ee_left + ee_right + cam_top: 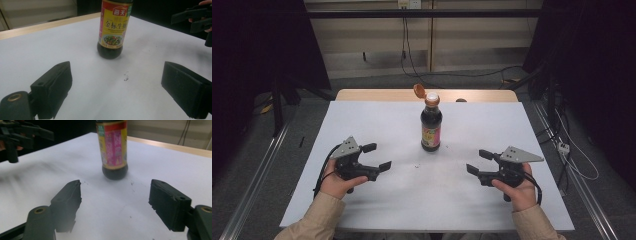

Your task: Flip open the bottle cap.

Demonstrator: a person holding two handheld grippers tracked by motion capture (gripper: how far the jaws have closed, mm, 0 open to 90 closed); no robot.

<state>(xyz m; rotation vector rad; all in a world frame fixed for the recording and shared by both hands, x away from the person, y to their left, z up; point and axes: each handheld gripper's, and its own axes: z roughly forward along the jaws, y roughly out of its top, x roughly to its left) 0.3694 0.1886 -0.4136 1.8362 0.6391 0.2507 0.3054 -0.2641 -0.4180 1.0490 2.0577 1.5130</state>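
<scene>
In the high view, a dark sauce bottle (431, 127) is standing upright on the white table cover (362, 125), toward the far middle of it. Its orange flip cap (419, 90) is hanging open, tipped back to the left of the bottle's white spout. The left gripper (377, 157) is sitting nearer the person than the bottle and off to its left, well apart from it, with its jaws standing wide and nothing between them. The right gripper (479, 162) is lying on the opposite side of the bottle, also nearer the person and well apart, its jaws likewise spread and holding nothing. Both are pointing inward, toward the bare cover in front of the bottle. A hand in a beige sleeve (319, 217) is gripping each tool.

In the left gripper view, the bottle (113, 30) is rising beyond the two black jaws, centred between them but clearly farther off, its yellow label facing the camera. The jaws are standing far apart over the white cover (37, 50), gripping nothing. A small dark speck (125, 79) is lying on the cover just in front of the bottle. The right gripper (195, 21) is showing to the right of the bottle.

In the right gripper view, the bottle (113, 150) is standing ahead of the open jaws, its pink label side turned here. The jaws are empty and spread wide. The left gripper (37, 136) is hovering to the left of the bottle.
</scene>
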